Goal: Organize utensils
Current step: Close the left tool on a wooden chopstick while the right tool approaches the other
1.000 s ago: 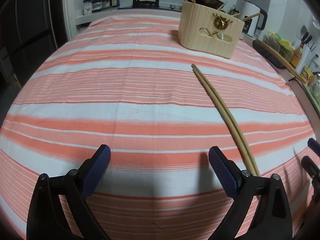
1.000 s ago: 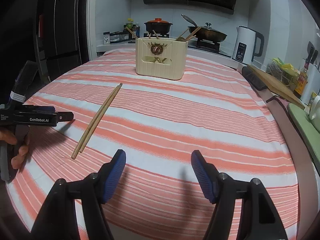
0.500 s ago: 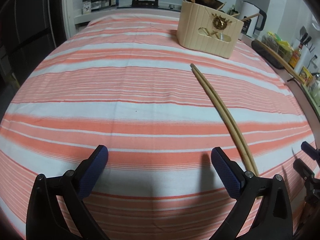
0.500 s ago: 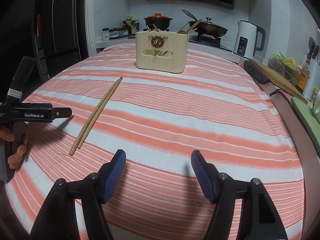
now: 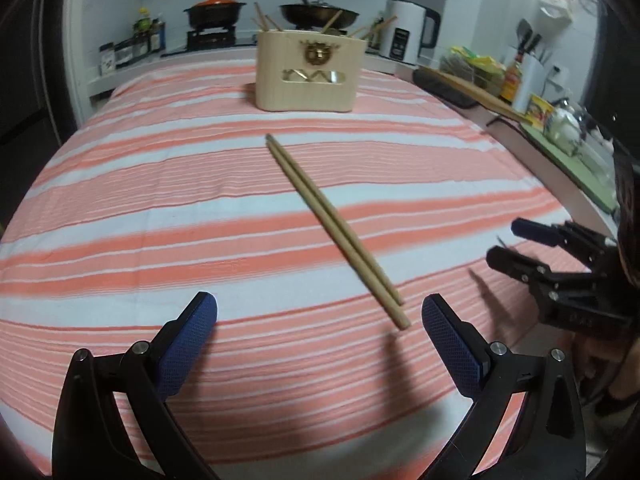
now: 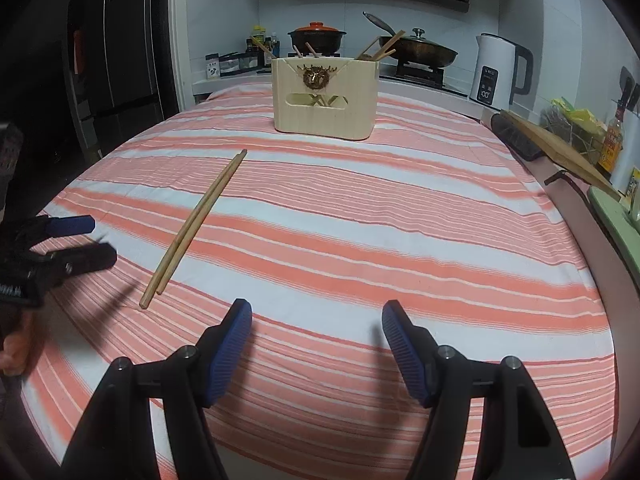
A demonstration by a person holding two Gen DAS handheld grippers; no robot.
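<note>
A pair of wooden chopsticks (image 5: 336,226) lies side by side on the striped tablecloth (image 5: 160,208); it also shows in the right wrist view (image 6: 196,224). A cream utensil holder (image 5: 310,76) with several chopsticks sticking out stands at the far side, also in the right wrist view (image 6: 325,98). My left gripper (image 5: 318,332) is open and empty, its jaws wide, just short of the near chopstick ends. It shows at the left of the right wrist view (image 6: 86,240). My right gripper (image 6: 316,344) is open and empty over the cloth, right of the chopsticks; it also shows in the left wrist view (image 5: 506,242).
Behind the table a stove counter holds an orange-lidded pot (image 6: 317,36), a pan (image 6: 418,54) and a white kettle (image 6: 500,72). A wooden board (image 6: 556,148) and bottles sit on the right counter. A dark fridge (image 6: 116,60) stands at the left.
My left gripper has swung right, so the chopsticks now point between its jaws. The right gripper has moved slightly forward. The chopsticks have not moved.
</note>
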